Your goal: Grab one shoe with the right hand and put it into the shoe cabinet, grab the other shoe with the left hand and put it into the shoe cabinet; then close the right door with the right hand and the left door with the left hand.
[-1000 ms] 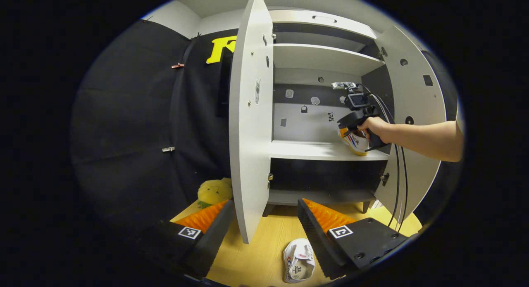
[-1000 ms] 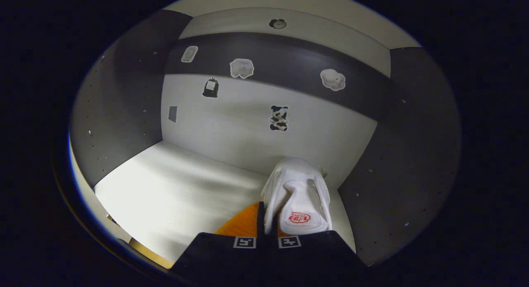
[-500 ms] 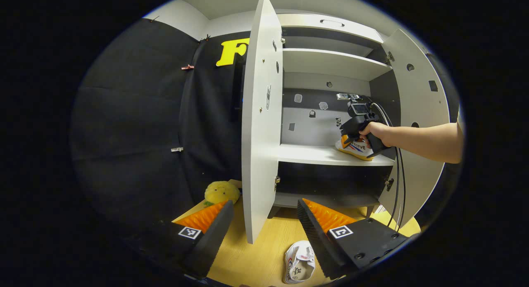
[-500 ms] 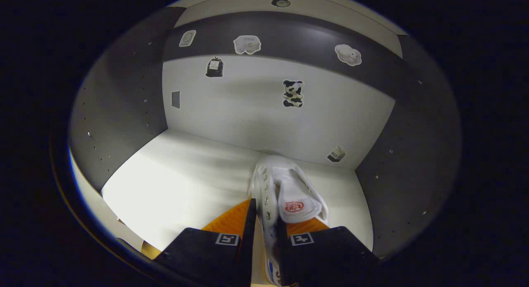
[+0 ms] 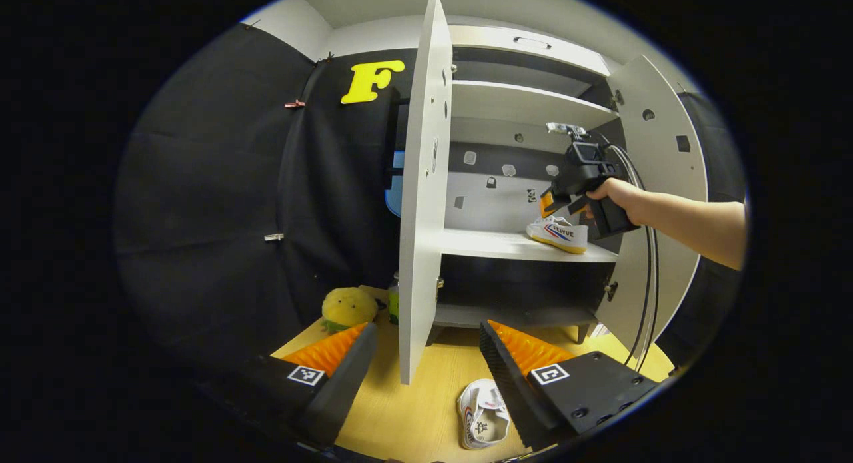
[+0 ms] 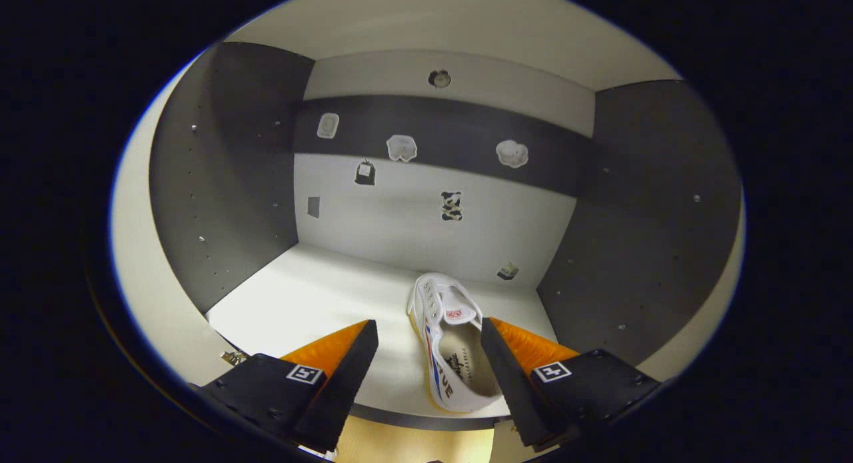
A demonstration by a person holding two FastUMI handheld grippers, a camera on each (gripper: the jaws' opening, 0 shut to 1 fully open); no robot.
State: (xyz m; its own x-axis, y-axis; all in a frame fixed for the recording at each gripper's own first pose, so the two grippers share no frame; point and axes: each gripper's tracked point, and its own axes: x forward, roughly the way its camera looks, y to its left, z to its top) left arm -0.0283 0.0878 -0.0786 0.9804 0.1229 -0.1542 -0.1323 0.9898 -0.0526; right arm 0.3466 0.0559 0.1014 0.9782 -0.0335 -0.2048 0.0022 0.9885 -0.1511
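Resting on the middle shelf (image 6: 313,296), one shoe (image 6: 448,346) sits free
Right gripper (image 6: 426,356) gapes wide above it; left gripper (image 5: 426,356) gapes wide over the floor shoe (image 5: 483,420)

Black pistol-grip gripper (image 5: 550,203) trails black cables (image 5: 645,296); square tags (image 6: 553,370) mark the fingers (image 6: 340,376).

White shoe (image 6: 448,346) upright on cabinet shelf (image 6: 320,296)
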